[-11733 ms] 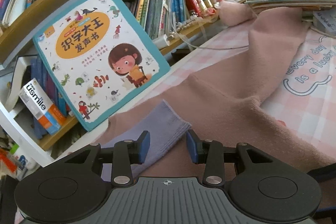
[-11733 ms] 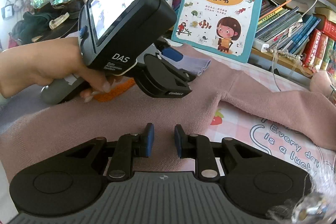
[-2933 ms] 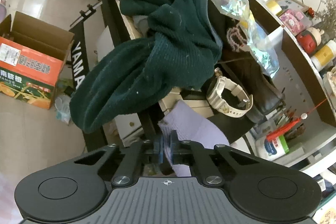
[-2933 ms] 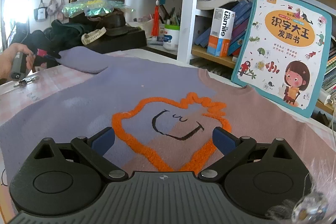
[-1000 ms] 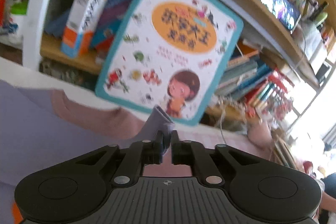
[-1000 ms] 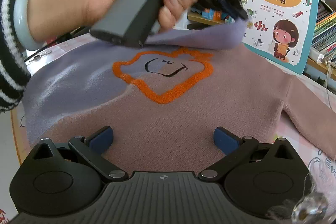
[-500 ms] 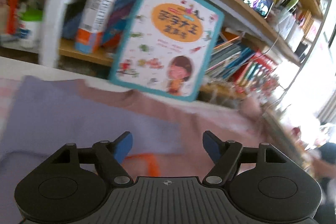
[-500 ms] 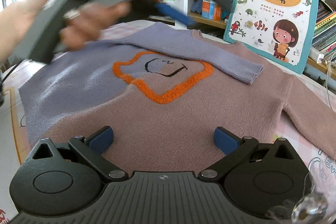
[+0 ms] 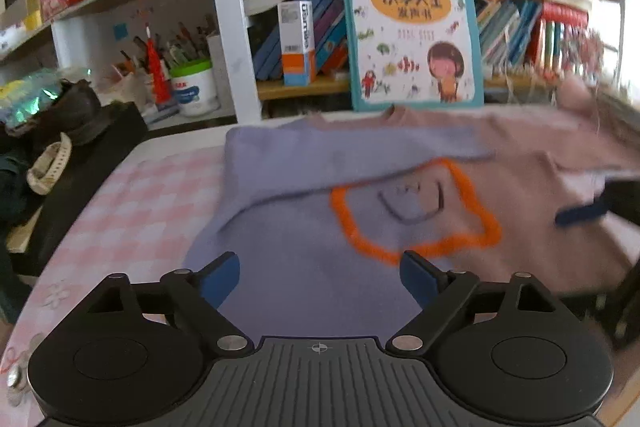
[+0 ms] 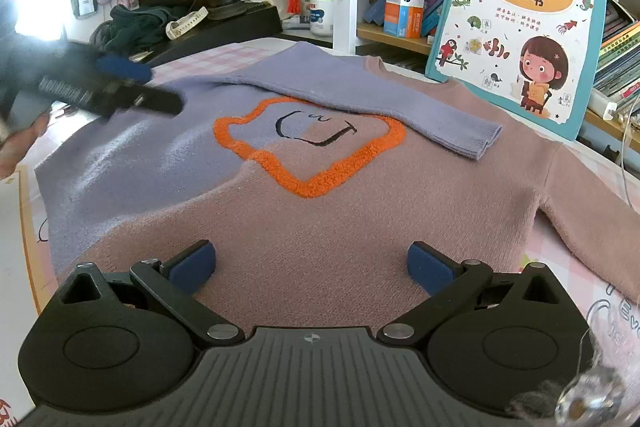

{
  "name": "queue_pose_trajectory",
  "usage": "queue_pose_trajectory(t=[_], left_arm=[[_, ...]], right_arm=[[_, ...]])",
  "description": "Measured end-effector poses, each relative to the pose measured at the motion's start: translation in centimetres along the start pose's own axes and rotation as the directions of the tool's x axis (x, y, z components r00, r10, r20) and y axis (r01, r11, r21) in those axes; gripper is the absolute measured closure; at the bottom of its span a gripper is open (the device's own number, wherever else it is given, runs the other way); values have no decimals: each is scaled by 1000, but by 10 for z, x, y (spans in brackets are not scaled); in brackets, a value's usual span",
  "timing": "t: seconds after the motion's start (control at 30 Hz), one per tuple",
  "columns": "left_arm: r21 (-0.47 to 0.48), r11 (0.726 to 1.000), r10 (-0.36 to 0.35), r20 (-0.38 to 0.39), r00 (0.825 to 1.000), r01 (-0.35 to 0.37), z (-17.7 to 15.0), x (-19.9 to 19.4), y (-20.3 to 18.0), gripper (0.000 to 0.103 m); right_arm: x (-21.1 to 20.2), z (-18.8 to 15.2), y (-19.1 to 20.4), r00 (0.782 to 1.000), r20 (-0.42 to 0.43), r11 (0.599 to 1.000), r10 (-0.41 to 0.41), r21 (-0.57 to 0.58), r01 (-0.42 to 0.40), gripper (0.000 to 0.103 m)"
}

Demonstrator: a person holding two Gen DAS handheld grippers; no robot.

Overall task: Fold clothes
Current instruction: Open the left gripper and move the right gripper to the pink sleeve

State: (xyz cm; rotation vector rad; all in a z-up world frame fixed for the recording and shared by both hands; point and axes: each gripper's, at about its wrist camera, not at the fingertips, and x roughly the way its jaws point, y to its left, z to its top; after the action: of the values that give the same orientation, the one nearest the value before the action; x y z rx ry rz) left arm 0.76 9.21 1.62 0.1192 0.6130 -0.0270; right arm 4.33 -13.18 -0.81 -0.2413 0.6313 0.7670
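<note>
Now, working from my left, I have the left gripper hanging over the lilac half of the knitted lilac-and-dusty-pink sweater with the orange fuzzy outline, its blue-padded jaws spreading wide with nothing between them; only flat knit shows below the gap. The sweater lies face up on the pink-checked tablecloth, collar toward the shelves, and its lilac sleeve is folded across the chest, cuff resting just beside the orange outline.

My worry on this side is the loose sleeve. It only rests on the body, so if I swing the left gripper back low, a pad could catch the knit and drag the sleeve off its fold. In the right wrist view that gripper shows blurred at the sweater's left edge, so I judge it is travelling fast, which makes a snag likelier.

In the middle, the fold line runs at a slant, so a second fold stacked on it could come out crooked.

Further right, the right gripper sits spread wide and empty above the pink hem area. The pink sleeve is not folded yet. It trails toward the tall teal-bordered children's picture book leaning on the shelf and a thin white cable. Lifting that sleeve carelessly could hook the cable or topple the book onto the sweater.
</note>
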Motion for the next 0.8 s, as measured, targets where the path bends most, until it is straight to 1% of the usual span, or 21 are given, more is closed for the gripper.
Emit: queue_pose_trajectory(t=[0.2,0.43,0.53,0.67,0.77,0.8], left_arm=[[-26,1000,-8,26,1000,9,-18,-5,-5,12],[26,999,-22,60,998,20,-27,-7,-14,12],[41,999,-37,67,997,34,-30,-8,-14,12],[58,996,-67,80,995,62,-34,-8,-16,12],[114,990,-91,87,992,81,-37,-9,-23,12],[132,987,-99,89,991,87,-38,-10,-26,12]], right_arm=[[0,0,0,1000,0,1000,-1,-1,1,0],[0,-1,1,1000,1,1000,-15,-2,15,0],[-3,-3,4,999,5,999,-47,16,47,0],[-17,-12,7,993,17,991,-119,55,118,0],[-31,-20,8,982,34,978,-186,99,182,0],[-36,-23,9,974,36,970,-225,106,220,0]])
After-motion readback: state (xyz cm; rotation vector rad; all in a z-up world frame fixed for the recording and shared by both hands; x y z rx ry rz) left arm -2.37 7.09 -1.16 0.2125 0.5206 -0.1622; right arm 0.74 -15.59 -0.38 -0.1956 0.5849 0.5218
